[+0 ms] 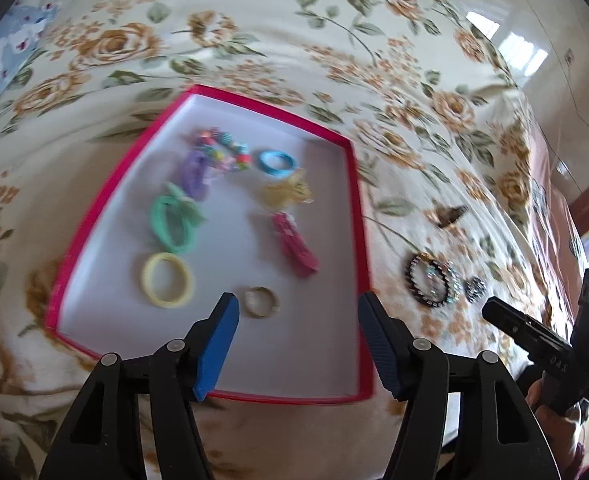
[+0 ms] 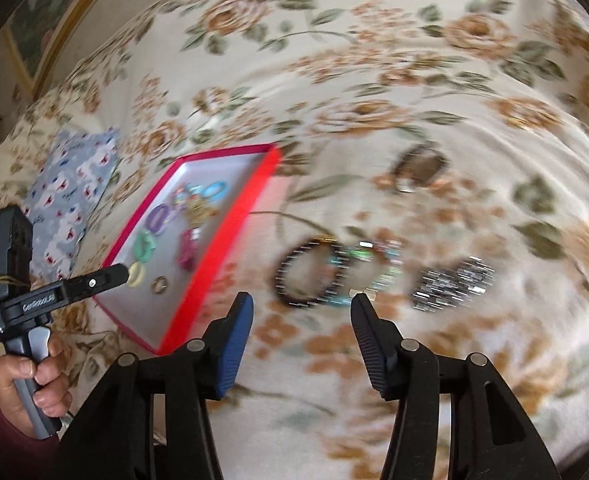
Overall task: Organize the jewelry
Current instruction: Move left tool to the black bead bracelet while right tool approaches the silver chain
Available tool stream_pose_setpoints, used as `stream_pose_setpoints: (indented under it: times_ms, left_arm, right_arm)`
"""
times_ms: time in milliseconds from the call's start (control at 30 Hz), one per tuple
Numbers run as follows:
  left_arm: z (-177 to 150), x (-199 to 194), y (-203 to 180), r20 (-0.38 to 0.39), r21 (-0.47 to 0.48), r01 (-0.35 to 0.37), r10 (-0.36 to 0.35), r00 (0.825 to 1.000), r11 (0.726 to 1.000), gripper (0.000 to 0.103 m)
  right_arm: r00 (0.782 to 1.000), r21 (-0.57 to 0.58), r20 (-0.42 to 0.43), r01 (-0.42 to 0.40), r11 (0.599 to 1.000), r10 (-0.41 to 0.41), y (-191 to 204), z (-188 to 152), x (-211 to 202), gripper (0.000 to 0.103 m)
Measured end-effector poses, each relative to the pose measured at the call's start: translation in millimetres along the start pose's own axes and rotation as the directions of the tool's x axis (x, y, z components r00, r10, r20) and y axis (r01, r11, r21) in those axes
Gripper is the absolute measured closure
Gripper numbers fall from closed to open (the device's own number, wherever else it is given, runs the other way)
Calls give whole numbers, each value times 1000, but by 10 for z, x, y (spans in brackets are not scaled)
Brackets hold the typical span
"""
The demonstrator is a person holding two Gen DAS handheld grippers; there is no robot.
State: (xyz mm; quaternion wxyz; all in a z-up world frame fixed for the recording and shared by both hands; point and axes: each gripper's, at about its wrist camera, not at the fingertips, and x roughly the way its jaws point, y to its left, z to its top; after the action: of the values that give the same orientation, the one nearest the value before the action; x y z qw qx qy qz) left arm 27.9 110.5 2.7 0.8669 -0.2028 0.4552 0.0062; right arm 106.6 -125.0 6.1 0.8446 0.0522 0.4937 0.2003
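A red box (image 1: pixel 358 200) (image 2: pixel 230 216) with a white floor lies on the flowered bedspread. It holds several pieces: a yellow ring (image 1: pixel 167 280), a green tie (image 1: pixel 174 220), a purple tie (image 1: pixel 195 173), a blue ring (image 1: pixel 277 162), a pink clip (image 1: pixel 295 246) and a gold ring (image 1: pixel 259 301). My left gripper (image 1: pixel 298 310) hovers open over the box's near end, nothing between its fingers. On the cloth right of the box lie a dark beaded bracelet (image 2: pixel 308 274) (image 1: pixel 428 280), a pale glittery bracelet (image 2: pixel 368 272) and a silver piece (image 2: pixel 452 282). My right gripper (image 2: pixel 302 312) stands open above the bracelets, empty.
A brown clip (image 2: pixel 418 168) (image 1: pixel 450 216) lies farther back on the bedspread. A blue patterned cloth (image 2: pixel 70 192) sits left of the box. A hand (image 2: pixel 34 376) holds the left gripper's handle. The bed's edge and shiny floor (image 1: pixel 554 60) run along the right.
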Motion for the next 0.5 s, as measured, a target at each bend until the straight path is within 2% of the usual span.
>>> stream_pose_setpoints:
  times_ms: [333, 467, 500]
  left_arm:
    - [52, 240, -451, -47, 95, 33, -28, 999, 995, 39]
    - [77, 326, -625, -53, 134, 35, -28, 998, 990, 35]
    - [83, 348, -664, -54, 145, 35, -27, 998, 989, 35]
  right_arm:
    - [996, 100, 32, 75, 992, -78, -490, -121, -254, 49]
    - [995, 107, 36, 90, 990, -95, -572, -139, -284, 36]
    - [994, 107, 38, 94, 990, -99, -583, -140, -283, 36]
